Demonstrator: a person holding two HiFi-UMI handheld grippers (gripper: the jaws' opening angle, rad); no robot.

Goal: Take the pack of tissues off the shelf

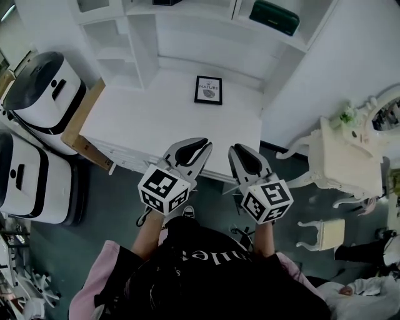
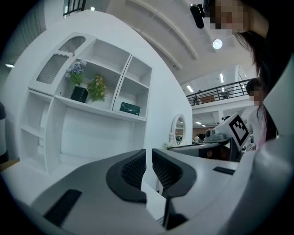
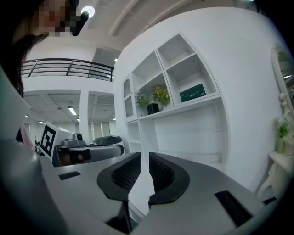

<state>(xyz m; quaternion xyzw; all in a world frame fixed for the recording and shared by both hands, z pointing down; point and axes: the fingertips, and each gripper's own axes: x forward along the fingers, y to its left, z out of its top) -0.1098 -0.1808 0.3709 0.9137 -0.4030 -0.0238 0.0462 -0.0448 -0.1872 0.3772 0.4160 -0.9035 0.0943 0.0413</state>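
On shelf, R column, lower cubby: pack of tissues [image 1: 275, 17] (dark green, long side facing out) rests on the cubby floor. Nothing else is seen in that cubby.
Pack vs. grippers: well apart, no contact. The pack sits higher than both and off to the R.
Shelf unit [image 1: 187, 44]: white, open-front. A divider stands just L of the pack and a side wall just R, so side clearance looks tight.
Neighbour cubby: black pot [image 2: 79, 94] w/ flowers and a leafy plant [image 2: 96, 88], one bay to the L. Keep clear of both.
Desk top [image 1: 144, 119]: white, below the shelves. A framed print [image 1: 208, 89] sits near its back.
Left gripper [image 1: 195, 149]: jaws together, nothing btwn them. It is held low at the desk's front edge.
Right gripper [image 1: 245, 156]: jaws likewise together and empty, just beside the L one.
Step in hand (judgement): approach. The reach to the cubby is not yet made.
Procedure, recommended:
1. Use the R gripper, as the pack is on its side.
2. Open the jaws before entering the cubby.
3. Go in level and square to the pack's front.
4. Span the pack's thinner dimension (depth not readable from here).
5. Close firmly, since soft wrap may slip.
6. Draw straight out, then lower.
Risk: a slanted entry may clip the divider or push the pack to the back.
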